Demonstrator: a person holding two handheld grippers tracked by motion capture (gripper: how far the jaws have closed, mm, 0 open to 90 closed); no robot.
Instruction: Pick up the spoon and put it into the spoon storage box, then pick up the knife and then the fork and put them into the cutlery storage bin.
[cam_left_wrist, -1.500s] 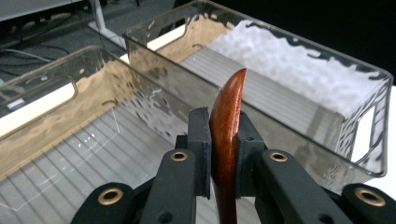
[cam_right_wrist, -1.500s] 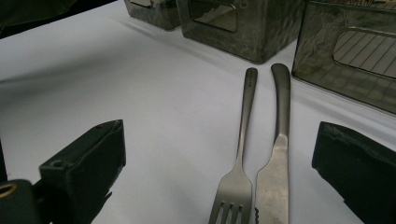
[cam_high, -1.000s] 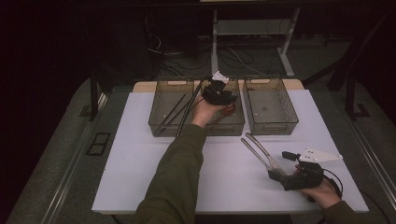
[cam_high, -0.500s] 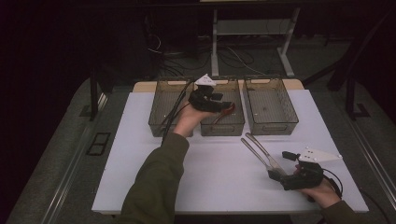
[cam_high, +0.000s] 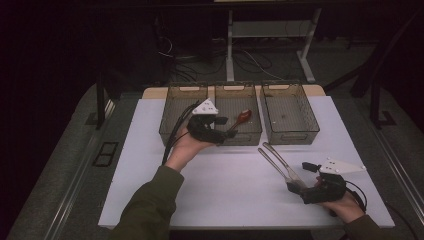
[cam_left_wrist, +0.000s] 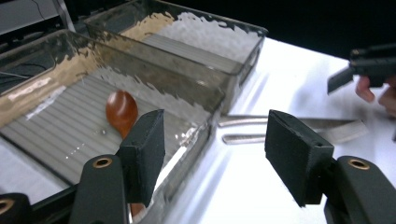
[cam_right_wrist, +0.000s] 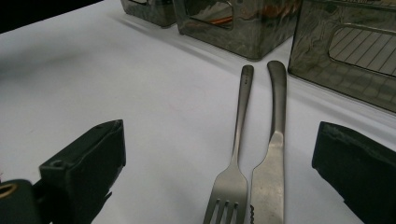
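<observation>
A red-brown spoon (cam_high: 243, 118) (cam_left_wrist: 121, 110) lies in the middle smoky bin (cam_high: 237, 87). My left gripper (cam_high: 226, 129) (cam_left_wrist: 215, 140) hovers at that bin's near left corner. Its jaws have just been opening and stand open, with nothing between them. A steel fork (cam_high: 274, 163) (cam_right_wrist: 237, 140) and knife (cam_high: 281, 158) (cam_right_wrist: 276, 140) lie side by side on the white table (cam_high: 220, 190), handles pointing at the bins. My right gripper (cam_high: 299, 179) (cam_right_wrist: 224, 137) rests at their near ends, open, one jaw on each side of the pair and touching neither.
A left bin (cam_high: 183, 86) and a right bin (cam_high: 286, 86) flank the middle one along the table's far edge. Black cables trail from the left gripper past the left bin. Dark floor and table legs lie beyond the bins.
My left hand has drawn back left and toward the near side, away from the middle bin's far right. The spoon now lies in that bin. The right gripper has stayed put.
</observation>
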